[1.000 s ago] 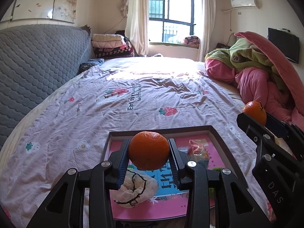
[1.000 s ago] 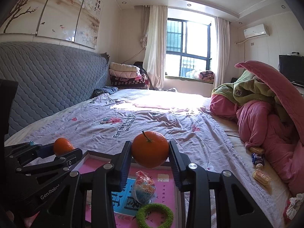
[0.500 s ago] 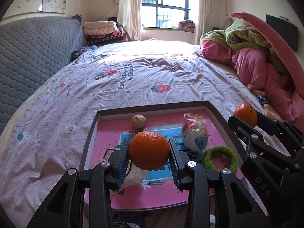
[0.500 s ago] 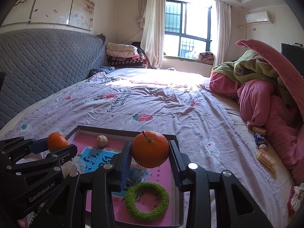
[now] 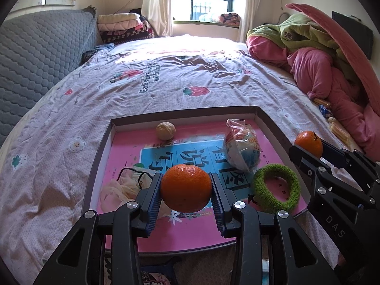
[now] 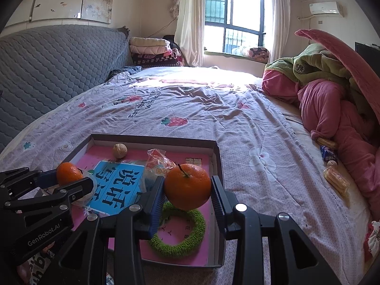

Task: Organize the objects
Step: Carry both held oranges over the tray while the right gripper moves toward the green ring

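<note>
Over a pink tray on the bed, left gripper and right gripper each clamp an orange between their fingers.

Pink and green quilts are heaped along the bed's right edge; folded blankets are stacked at its far-left corner.

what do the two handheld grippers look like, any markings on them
Both are matte black plastic with open, triangular cut-outs and silver screw heads. Each finger carries a ribbed blue pad. The left gripper reads "GenRobot.AI" in grey on its side in the right wrist view; the right gripper shows "DAS" in the left wrist view. No cables or sleeves are visible.
</note>
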`<state>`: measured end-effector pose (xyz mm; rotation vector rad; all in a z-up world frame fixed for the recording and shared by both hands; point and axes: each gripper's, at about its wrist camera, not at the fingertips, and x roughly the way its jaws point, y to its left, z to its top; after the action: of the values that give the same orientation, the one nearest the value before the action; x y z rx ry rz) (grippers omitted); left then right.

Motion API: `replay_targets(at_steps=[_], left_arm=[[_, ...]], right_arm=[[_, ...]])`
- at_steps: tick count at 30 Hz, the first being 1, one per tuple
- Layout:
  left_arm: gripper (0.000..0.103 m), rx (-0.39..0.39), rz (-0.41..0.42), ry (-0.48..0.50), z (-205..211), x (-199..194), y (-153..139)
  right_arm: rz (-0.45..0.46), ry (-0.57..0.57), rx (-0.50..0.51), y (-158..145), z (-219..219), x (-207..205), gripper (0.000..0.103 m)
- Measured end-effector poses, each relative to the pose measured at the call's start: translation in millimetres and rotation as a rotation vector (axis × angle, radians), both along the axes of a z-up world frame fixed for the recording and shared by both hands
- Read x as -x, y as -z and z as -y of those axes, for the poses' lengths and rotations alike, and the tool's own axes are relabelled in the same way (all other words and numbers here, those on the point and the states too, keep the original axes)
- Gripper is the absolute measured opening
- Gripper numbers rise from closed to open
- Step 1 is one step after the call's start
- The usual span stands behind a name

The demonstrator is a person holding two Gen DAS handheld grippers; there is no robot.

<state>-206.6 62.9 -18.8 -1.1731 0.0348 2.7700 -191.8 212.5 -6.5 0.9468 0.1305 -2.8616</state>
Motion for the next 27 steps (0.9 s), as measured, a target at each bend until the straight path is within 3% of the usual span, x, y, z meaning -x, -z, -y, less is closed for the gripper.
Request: replay_targets(at_steps=[8, 27], left_arm=[[0.040, -0.025, 0.049, 0.020, -1.0, 4.0, 11.6], [0.040, 0.023, 0.109, 0.061, -14.3, 5.9, 29.3]], right_arm=[[0.053, -0.007, -0.024, 14.1, 3.1, 3.7, 0.038], [0.161, -0.017, -0.049, 36.2, 7.1, 10.5, 0.038]])
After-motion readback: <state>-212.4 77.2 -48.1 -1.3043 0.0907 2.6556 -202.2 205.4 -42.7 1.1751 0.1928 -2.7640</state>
